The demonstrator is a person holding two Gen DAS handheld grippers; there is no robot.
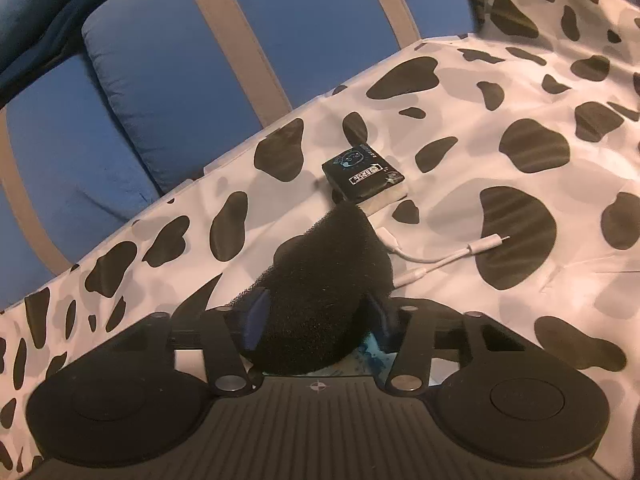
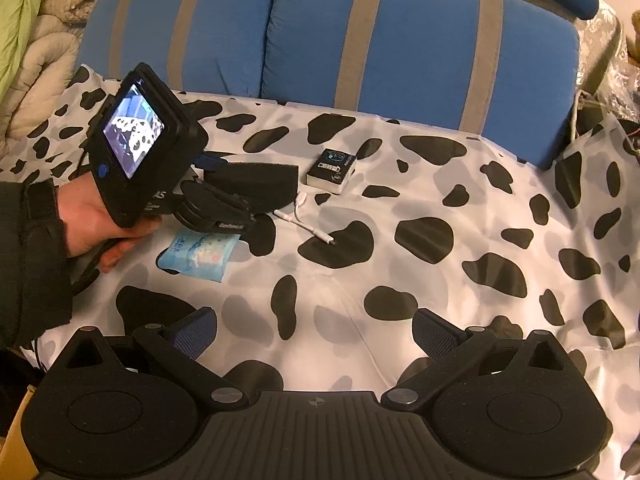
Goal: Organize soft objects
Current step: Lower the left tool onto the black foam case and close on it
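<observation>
On the cow-print sheet (image 2: 400, 208) spread over the sofa seat, the right tool (image 2: 316, 332) hangs nearest, its blue-padded fingers spread wide with nothing but cloth between them. Further in and to the left, a hand (image 2: 86, 220) in a dark sleeve grips the left tool (image 1: 316, 316), whose two pads sit against either side of a black foam sponge (image 1: 326, 280), pinching it. Just under that tool lies a light blue tissue pack (image 2: 198, 254), flat on the sheet. Beyond the sponge, a white adapter cable (image 2: 310, 226) lies loosely curved, one plug end resting on a black blotch. A little past it sits a small black box (image 2: 332, 168) with a printed lid and pale sides, apart from the cable. Behind everything stand the blue back cushions (image 2: 420, 40) with grey stripes, and a pale quilt (image 2: 36, 60) is heaped at the far left.
</observation>
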